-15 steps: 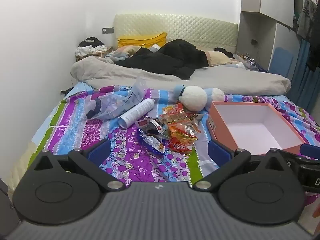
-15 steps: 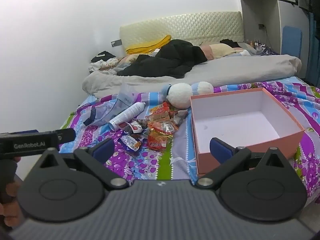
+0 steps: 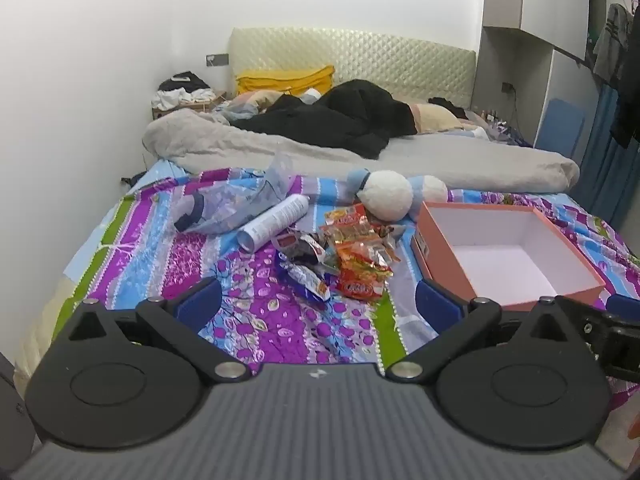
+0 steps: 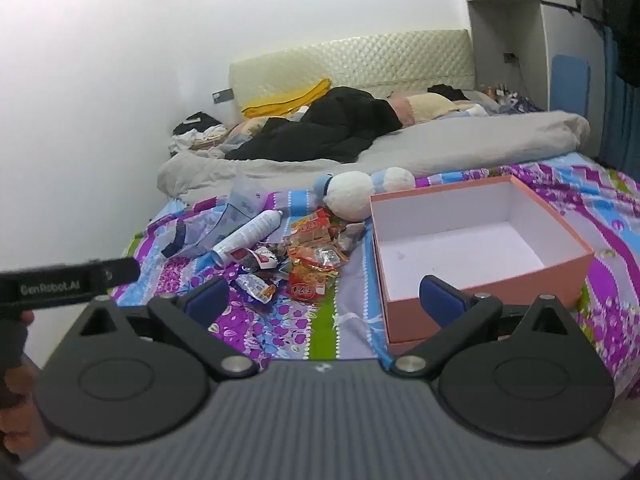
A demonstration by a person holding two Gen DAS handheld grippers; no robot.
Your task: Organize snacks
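Observation:
A pile of snack packets point(image 3: 344, 252) lies on the colourful bedspread, with a red packet point(image 3: 360, 289) and a blue-white packet point(image 3: 306, 280) nearest me; the pile also shows in the right wrist view point(image 4: 308, 256). An open, empty salmon-pink box point(image 3: 504, 256) stands to the right of the pile, also in the right wrist view point(image 4: 472, 240). My left gripper point(image 3: 318, 306) is open and empty, held short of the pile. My right gripper point(image 4: 324, 300) is open and empty, between pile and box.
A white spray can point(image 3: 274, 222), a clear plastic bag point(image 3: 232, 204) and a white plush toy point(image 3: 390, 196) lie behind the snacks. A grey duvet point(image 3: 360, 156) and dark clothes point(image 3: 340, 120) fill the far bed. The left gripper's body point(image 4: 68, 282) shows at left.
Both grippers have shifted only slightly; the right view is a little closer to the bed. Nothing on the bed has moved.

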